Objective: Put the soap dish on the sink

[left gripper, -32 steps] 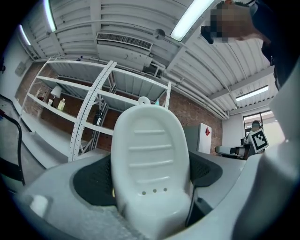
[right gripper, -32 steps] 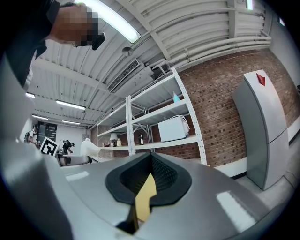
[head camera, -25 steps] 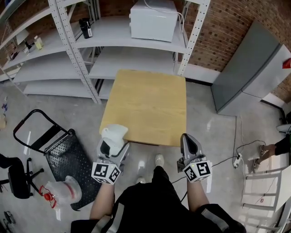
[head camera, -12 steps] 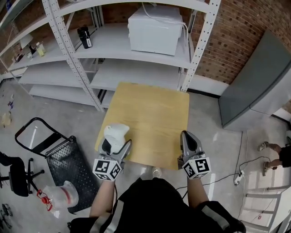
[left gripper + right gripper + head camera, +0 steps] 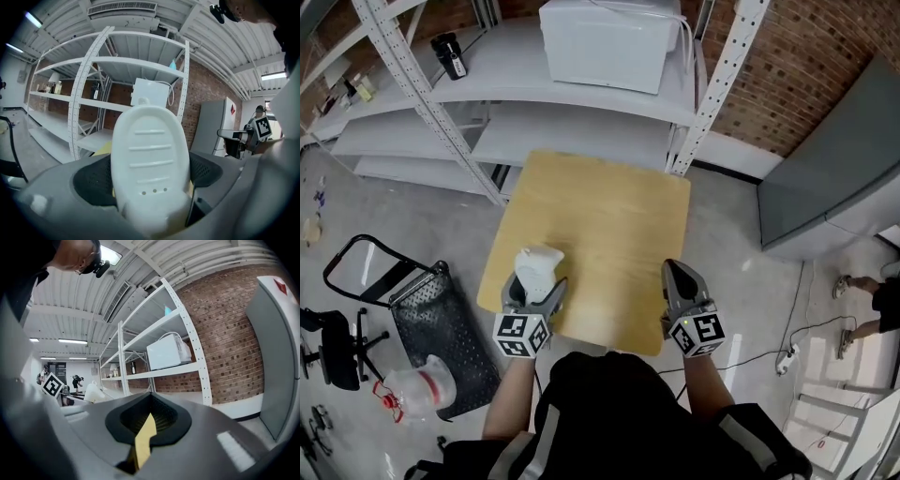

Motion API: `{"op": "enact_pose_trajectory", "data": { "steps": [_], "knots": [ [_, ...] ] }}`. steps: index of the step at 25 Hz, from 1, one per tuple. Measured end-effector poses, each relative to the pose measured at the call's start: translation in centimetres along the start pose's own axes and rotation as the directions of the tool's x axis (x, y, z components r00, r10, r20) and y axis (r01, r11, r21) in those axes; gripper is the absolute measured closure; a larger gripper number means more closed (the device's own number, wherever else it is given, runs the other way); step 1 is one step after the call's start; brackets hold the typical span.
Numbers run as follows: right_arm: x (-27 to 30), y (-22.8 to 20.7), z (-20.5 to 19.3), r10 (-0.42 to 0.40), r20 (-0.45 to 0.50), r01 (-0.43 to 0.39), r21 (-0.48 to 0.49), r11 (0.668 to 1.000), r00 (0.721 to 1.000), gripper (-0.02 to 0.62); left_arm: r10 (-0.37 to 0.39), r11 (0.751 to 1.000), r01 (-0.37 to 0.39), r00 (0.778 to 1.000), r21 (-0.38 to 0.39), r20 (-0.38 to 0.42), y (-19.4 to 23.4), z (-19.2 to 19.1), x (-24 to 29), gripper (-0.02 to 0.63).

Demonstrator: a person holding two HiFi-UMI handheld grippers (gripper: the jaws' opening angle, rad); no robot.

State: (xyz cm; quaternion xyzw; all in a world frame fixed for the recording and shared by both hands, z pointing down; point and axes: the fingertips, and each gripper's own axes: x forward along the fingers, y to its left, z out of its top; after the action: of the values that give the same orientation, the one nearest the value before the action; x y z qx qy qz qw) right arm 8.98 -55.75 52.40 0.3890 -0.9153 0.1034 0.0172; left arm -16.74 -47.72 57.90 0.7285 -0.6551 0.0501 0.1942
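While the person has stepped forward over the last second, both grippers have come from above the floor at the near side of the surface (image 5: 600,225) to above its near edge. The shelves (image 5: 572,131) and the white box (image 5: 605,37) on them now sit closer in the head view. The grip itself has not changed.

The left gripper (image 5: 534,292) is clamped on the soap dish (image 5: 538,265), which is held in the air over the near-left corner of the surface and touches nothing else. The right gripper (image 5: 680,279) has its jaws together with nothing between them; only a thin slit shows the yellow surface beyond. It hangs over the near-right edge, well apart from the dish.

For the task, this reads as the carrying stage: the dish is lifted and moving, but not yet set down. No sink shows in any view, so I cannot tell where it should go or how near that is.

The dish's long axis runs along the left gripper's jaws, pointing forward and away from the person, towards the shelves. Its rounded free end leads. In the left gripper view the ribbed face is turned to the camera, with three small holes at the clamped end.
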Motion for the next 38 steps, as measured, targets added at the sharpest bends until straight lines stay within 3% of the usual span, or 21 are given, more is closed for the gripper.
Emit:
{"op": "enact_pose_trajectory", "data": {
  "steps": [6, 14, 19, 28, 34, 38],
  "knots": [
    [1.2, -0.3, -3.3, -0.014, -0.084, 0.016, 0.027, 1.000, 0.996, 0.591, -0.018, 1.000, 0.016, 0.983, -0.011, -0.181, 0.1, -5.0, 2.8, 0.155],
    [1.4, 0.2, -8.3, -0.071, -0.226, 0.086, 0.060, 0.994, 0.972, 0.589, -0.034, 0.999, 0.032, 0.937, -0.011, -0.348, 0.9, -10.0, 4.1, 0.153],
    [0.8, 0.2, -11.2, -0.078, -0.288, 0.110, 0.098, 0.989, 0.955, 0.589, -0.036, 0.999, 0.038, 0.896, -0.005, -0.442, 1.1, -13.0, 5.3, 0.153],
    [0.2, 0.5, -12.8, -0.063, -0.324, 0.105, 0.114, 0.988, 0.944, 0.589, -0.021, 0.993, 0.086, 0.823, 0.087, -0.568, 0.8, -16.9, 7.2, 0.153],
    [-1.5, -0.5, -13.3, -0.102, -0.337, 0.151, 0.123, 0.981, 0.936, 0.589, -0.031, 0.986, 0.121, 0.810, 0.114, -0.585, 0.2, -17.6, 8.7, 0.153],
    [-2.2, -0.5, -13.8, -0.112, -0.350, 0.165, 0.127, 0.978, 0.930, 0.589, -0.044, 0.983, 0.145, 0.788, 0.115, -0.614, -0.2, -18.2, 9.1, 0.153]
  ]
}}
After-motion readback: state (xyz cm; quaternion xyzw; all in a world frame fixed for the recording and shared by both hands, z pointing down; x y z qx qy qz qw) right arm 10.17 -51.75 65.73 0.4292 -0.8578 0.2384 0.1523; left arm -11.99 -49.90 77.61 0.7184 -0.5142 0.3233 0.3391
